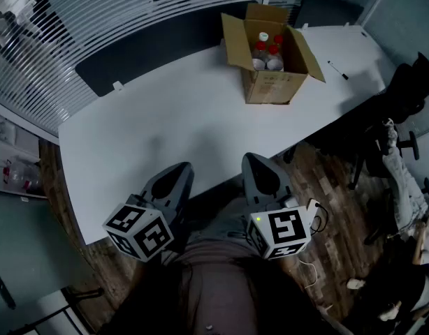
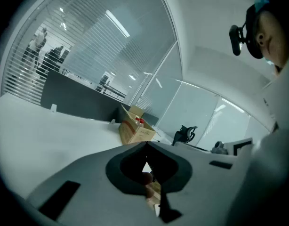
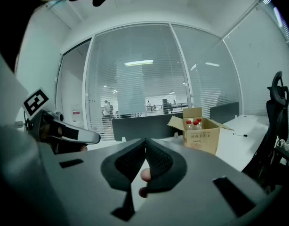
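Note:
My left gripper [image 1: 181,167] and right gripper [image 1: 253,158] hang side by side over the near edge of a white table [image 1: 158,128]. Both are shut, jaws meeting at the tips with nothing between them. In the left gripper view the closed jaws [image 2: 145,146] point across the table toward an open cardboard box [image 2: 134,131]. The right gripper view shows its closed jaws [image 3: 145,141] aimed left of the same box [image 3: 200,136]. The box [image 1: 270,84] stands at the table's far right, well beyond both grippers, and holds red-capped bottles [image 1: 266,51]. My left gripper [image 3: 64,132] also shows at the left of the right gripper view.
A black pen [image 1: 338,70] lies on the table right of the box. A black office chair [image 1: 404,93] stands off the table's right end. A dark partition [image 1: 151,44] and glass walls with blinds run along the far side. Wooden floor lies beneath me.

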The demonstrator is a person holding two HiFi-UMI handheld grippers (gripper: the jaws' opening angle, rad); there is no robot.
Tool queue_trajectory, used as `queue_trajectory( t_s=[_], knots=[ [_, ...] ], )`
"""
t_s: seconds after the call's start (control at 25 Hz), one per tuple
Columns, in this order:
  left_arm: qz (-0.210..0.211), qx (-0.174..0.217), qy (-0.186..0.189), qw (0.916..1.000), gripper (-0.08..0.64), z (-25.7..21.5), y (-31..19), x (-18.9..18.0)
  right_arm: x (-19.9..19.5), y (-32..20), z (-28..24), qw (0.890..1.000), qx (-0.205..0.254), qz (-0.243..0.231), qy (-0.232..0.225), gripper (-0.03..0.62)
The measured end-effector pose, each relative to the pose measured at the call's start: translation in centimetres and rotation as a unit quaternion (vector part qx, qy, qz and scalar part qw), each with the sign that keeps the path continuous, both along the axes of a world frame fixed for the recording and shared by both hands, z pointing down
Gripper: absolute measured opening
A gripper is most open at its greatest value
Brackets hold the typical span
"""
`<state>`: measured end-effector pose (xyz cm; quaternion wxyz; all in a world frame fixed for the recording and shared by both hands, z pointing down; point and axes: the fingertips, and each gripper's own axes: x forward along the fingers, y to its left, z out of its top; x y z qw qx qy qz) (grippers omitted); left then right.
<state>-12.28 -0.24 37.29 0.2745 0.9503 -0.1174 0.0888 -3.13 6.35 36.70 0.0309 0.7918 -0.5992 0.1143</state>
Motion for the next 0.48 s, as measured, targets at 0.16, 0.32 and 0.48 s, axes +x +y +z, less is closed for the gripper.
queue_trajectory(
  t_s=[0.16, 0.32, 0.48],
  knots=[
    [0.011, -0.002, -0.008, 0.9999, 0.009, -0.1, 0.3, 1.2, 1.0, -0.1, -0.2, 1.0, -0.007, 0.002, 0.006, 0.023],
    [0.026, -0.008, -0.013, 0.9996, 0.009, 0.0, 0.6, 2.7, 2.2, -0.3, -0.3, 1.0, 0.0, 0.002, 0.013, 0.023],
    [0.039, -0.01, -0.006, 0.9992, 0.009, 0.2, 0.6, 4.5, 3.6, -0.6, -1.1, 1.0, 0.014, 0.014, -0.01, 0.023]
  ],
)
